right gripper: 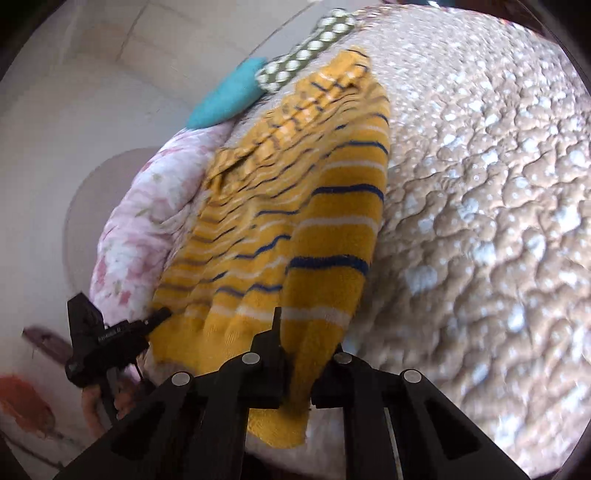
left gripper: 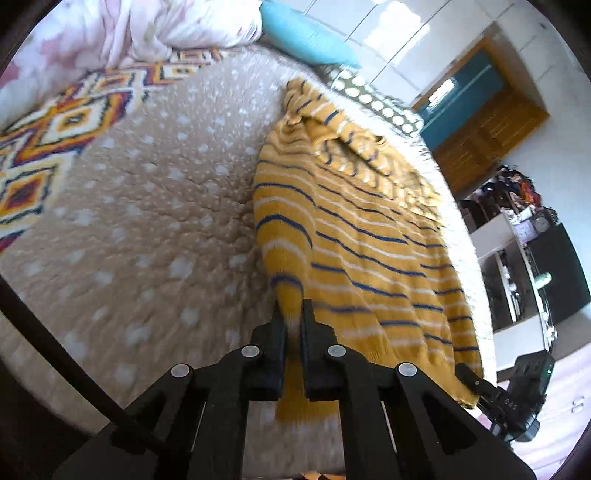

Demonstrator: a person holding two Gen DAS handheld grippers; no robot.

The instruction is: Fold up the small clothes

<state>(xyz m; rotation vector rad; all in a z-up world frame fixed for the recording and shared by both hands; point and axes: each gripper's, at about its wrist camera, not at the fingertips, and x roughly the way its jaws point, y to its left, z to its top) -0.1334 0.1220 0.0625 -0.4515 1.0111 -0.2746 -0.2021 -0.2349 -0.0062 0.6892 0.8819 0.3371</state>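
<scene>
With both grippers — left gripper (left gripper: 293, 314), right gripper (right gripper: 295, 332) — clamped on the striped sweater (left gripper: 354, 229) hem corners, lift evenly, carry forward — keep edges aligned.

Bare quilt (left gripper: 140, 221) lies open toward 9 o'clock of the sweater (left gripper: 354, 229); pillows (left gripper: 310, 37) crowd 12.

Left tool (left gripper: 293, 314) and right tool (right gripper: 295, 332) both clamped tight, angled downward

Spotted beige quilt (left gripper: 147, 206), teal pillow (left gripper: 306, 35), floral duvet (right gripper: 140, 221).
</scene>
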